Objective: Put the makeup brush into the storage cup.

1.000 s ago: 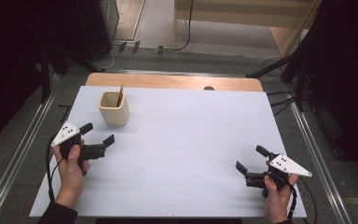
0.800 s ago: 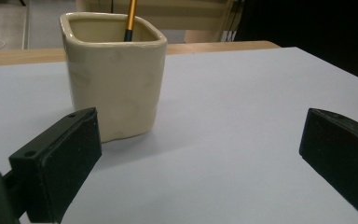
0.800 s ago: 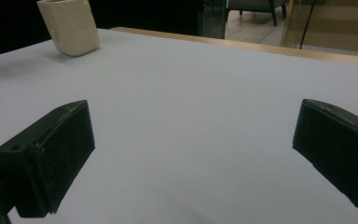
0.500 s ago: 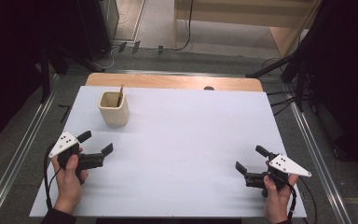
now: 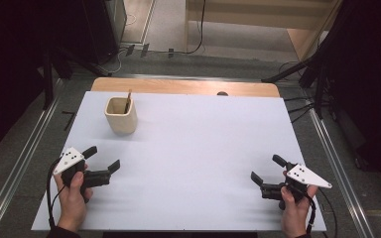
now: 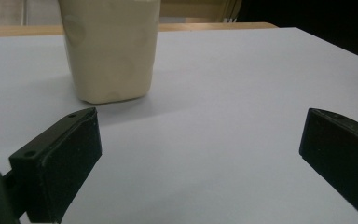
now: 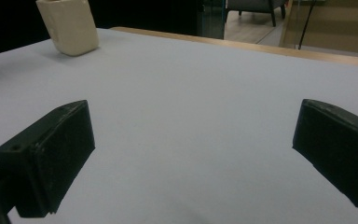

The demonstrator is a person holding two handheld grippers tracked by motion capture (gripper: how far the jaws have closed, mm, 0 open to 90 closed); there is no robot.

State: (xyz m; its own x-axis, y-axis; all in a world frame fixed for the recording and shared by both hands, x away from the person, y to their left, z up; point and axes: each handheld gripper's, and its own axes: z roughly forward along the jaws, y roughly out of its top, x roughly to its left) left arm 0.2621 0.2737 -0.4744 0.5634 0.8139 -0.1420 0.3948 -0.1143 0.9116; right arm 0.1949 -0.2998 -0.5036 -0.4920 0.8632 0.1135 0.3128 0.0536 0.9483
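Observation:
A cream square cup stands upright at the back left of the white table top, with a thin brown stick leaning inside it. My left gripper rests low near the front left edge, open and empty, its jaws pointing right and slightly away. In the left gripper view the cup rises close ahead between the spread jaws. My right gripper sits open and empty at the front right. The cup appears far off at the upper left of the right gripper view.
A wooden strip runs along the table's far edge, with a small dark knob on it. Metal rails flank the table on both sides. Cables and dark stands lie on the floor beyond.
My left gripper has drawn back toward the front edge, away from the cup, still open. The right gripper has stayed in place.

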